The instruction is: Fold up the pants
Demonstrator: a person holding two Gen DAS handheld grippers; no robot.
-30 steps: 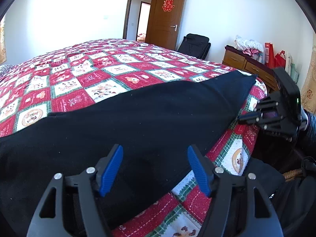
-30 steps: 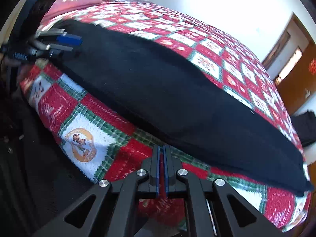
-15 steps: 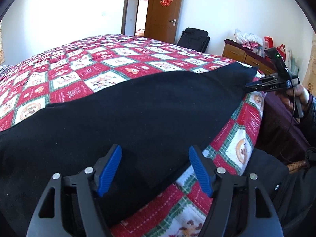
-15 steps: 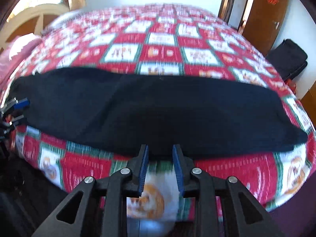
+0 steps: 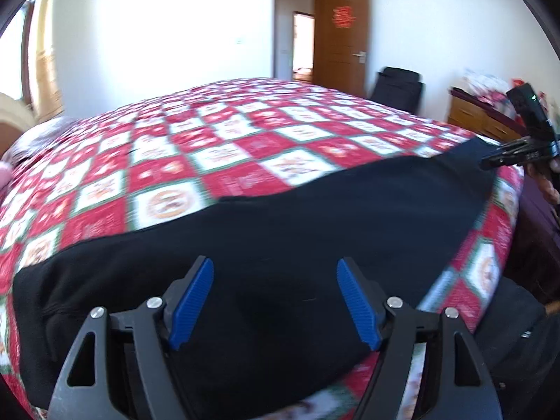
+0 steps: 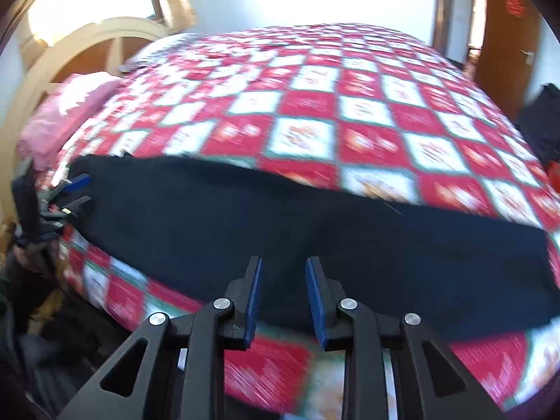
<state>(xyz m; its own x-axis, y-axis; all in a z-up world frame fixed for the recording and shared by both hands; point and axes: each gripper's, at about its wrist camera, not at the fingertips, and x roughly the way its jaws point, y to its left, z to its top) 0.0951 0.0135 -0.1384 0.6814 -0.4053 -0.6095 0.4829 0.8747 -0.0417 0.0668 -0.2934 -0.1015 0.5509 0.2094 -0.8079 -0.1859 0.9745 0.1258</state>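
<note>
A: Where are the pants (image 5: 315,224) right now?

B: Spread flat along the near edge of the bed, on the red, white and green checked quilt (image 5: 224,147). They lie as one long black strip, running from side to side in both wrist views, with the near edge close to where the quilt drops over the side of the bed.

A: And the left gripper (image 5: 274,301)?

B: It sits over the wider end of the pants, pointing across them. Its blue pads (image 5: 192,301) stand far apart, and the jaws have just been spreading a little further. Black cloth shows behind the gap, but the pads press on nothing.

A: The right gripper (image 6: 282,297)?

B: Its jaws are parted by a narrow gap. They were clamped together a moment back and have just been easing apart. Nothing is held between them; the near edge of the pants (image 6: 315,231) shows just past the tips, with the quilt (image 6: 350,112) below.

A: Can each gripper be seen from the other side?

B: Yes. In the left view the right gripper (image 5: 504,157) shows at the far right, just beside the narrow end of the pants, with part of a hand (image 5: 551,182) behind it. In the right view the left gripper (image 6: 75,192) sits at the far left, at the other end of the strip.

A: What else is in the room?

B: A brown door (image 5: 344,35) standing open with a red decoration on it, a black bag (image 5: 399,87) against the wall, a wooden dresser (image 5: 479,119), a pink pillow (image 6: 66,112) and a curved headboard (image 6: 80,42). Both views are somewhat blurred
</note>
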